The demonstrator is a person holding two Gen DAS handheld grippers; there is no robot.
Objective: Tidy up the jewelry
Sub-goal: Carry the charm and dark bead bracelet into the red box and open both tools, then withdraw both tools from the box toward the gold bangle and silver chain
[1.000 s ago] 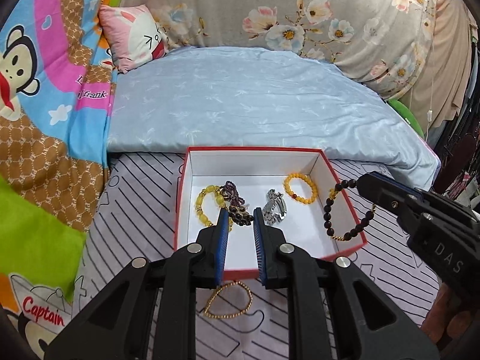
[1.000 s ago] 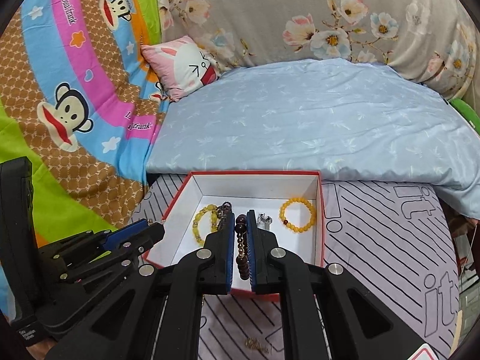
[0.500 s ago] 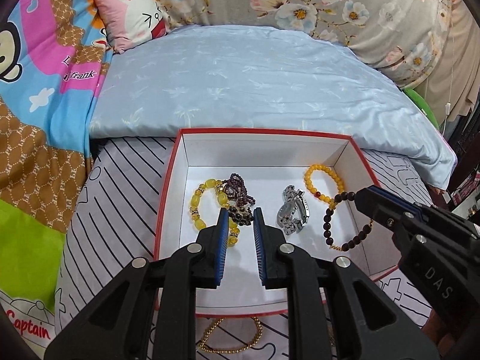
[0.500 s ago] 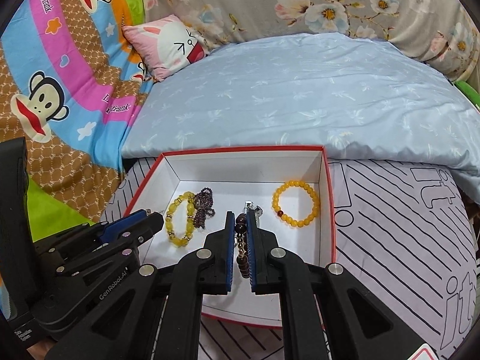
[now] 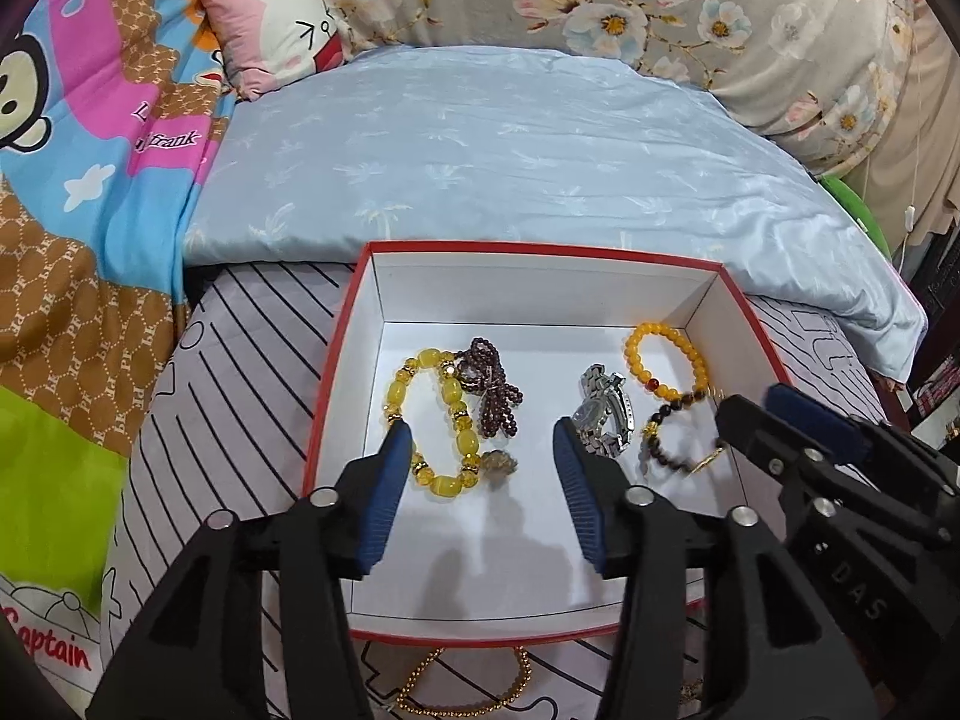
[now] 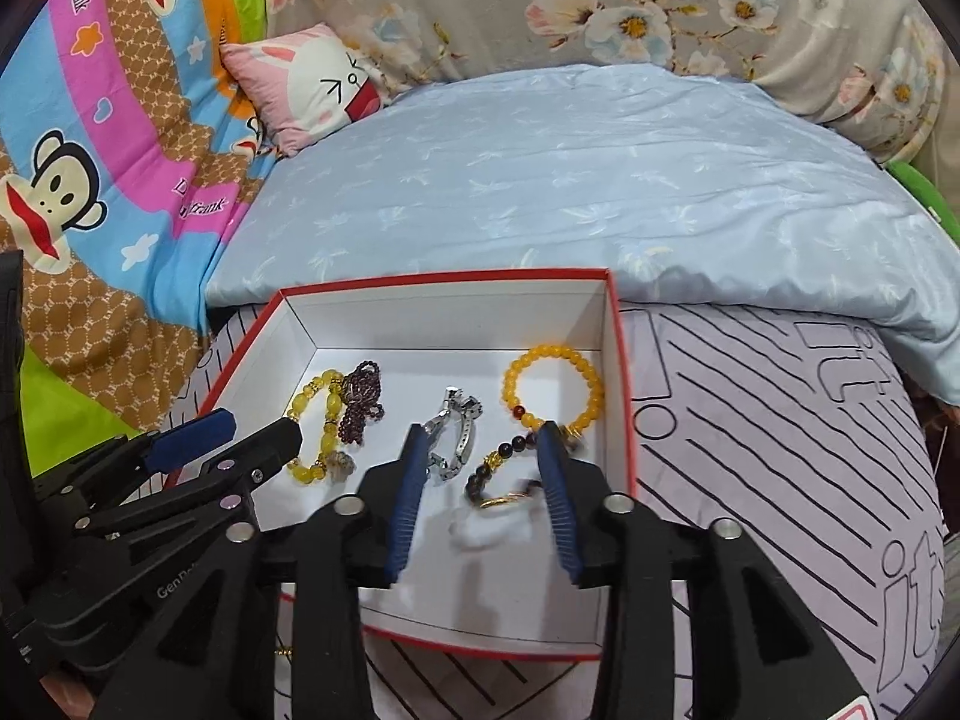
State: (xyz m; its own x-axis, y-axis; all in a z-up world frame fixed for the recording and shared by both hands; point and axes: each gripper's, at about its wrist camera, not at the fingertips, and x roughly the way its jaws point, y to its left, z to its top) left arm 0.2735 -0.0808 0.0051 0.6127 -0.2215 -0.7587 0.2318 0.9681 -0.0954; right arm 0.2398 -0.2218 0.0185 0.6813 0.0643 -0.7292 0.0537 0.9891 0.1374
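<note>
Dark bead bracelet point(image 6: 504, 468) lies in box point(image 6: 618, 360) — right gripper point(image 6: 483, 468) fingers apart.

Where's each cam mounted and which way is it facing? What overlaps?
Left wrist: on the left gripper, looking forward and down into the red box; own open fingers show, right gripper at right.
Right wrist: on the right gripper, same box; open fingers, left gripper at left.
Shared: box, watch, blue quilt.
</note>
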